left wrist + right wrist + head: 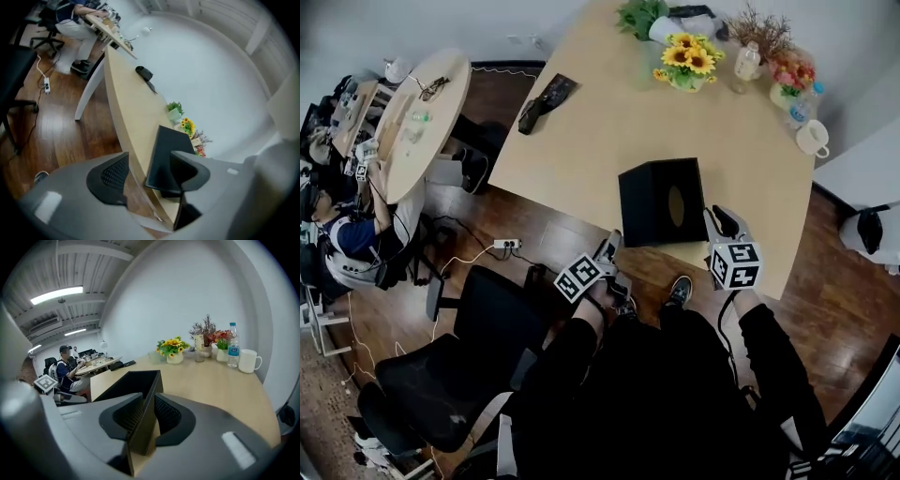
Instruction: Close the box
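A black box [661, 202] stands on the tan table [609, 122] close to its front edge, with an oval hole on its upper face. In the right gripper view the box [133, 383] shows a hollow inside, and my right gripper [147, 404] is shut on its thin near panel, one pad on each side. In the head view the right gripper [714, 217] sits at the box's right side. My left gripper [611, 246] hangs at the box's lower left corner by the table edge. The left gripper [150, 164] is open, and the box's black side [161, 150] lies between its jaws, clear of the left pad.
Sunflowers [686, 58], a bottle [747, 64], more flowers and a white mug [814, 138] stand at the table's far end. A dark object [546, 98] lies at its left edge. A black office chair [478, 347] is beside my legs. A person sits at another table [417, 117].
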`<act>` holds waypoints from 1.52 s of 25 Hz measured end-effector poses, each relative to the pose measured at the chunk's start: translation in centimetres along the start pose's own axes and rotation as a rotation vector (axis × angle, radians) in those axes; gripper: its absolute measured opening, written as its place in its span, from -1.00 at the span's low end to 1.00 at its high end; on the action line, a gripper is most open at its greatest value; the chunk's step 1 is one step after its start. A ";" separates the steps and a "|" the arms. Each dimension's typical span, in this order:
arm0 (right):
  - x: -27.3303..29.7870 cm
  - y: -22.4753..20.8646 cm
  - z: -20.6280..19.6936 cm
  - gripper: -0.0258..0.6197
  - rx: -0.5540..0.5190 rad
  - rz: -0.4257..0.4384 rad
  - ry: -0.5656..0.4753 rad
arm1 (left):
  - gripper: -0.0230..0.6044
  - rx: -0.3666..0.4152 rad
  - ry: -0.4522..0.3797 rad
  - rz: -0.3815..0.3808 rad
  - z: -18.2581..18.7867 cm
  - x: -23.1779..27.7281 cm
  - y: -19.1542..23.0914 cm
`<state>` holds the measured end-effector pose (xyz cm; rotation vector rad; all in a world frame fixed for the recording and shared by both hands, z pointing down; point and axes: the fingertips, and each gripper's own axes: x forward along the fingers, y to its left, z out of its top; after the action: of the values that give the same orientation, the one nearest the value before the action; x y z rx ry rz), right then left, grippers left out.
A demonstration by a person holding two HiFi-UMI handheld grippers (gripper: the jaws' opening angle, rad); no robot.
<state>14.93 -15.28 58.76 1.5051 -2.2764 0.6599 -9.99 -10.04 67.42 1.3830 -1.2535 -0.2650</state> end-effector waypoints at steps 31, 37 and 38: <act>-3.5 -4.2 5.5 -0.85 0.176 -0.115 -0.223 | -0.62 1.099 0.315 -0.484 -8.8 -3.4 -23.0; -10.3 -3.3 10.5 -0.85 0.102 -0.131 -0.356 | -0.52 1.035 0.169 -0.447 -3.4 -6.4 -22.3; -11.1 -2.2 11.1 -0.85 0.076 -0.119 -0.373 | -0.52 1.047 0.129 -0.440 -2.3 -7.1 -22.6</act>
<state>21.04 -13.58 44.20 1.9202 -2.4196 0.4670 0.35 -9.35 46.00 2.5299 -0.9718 0.2355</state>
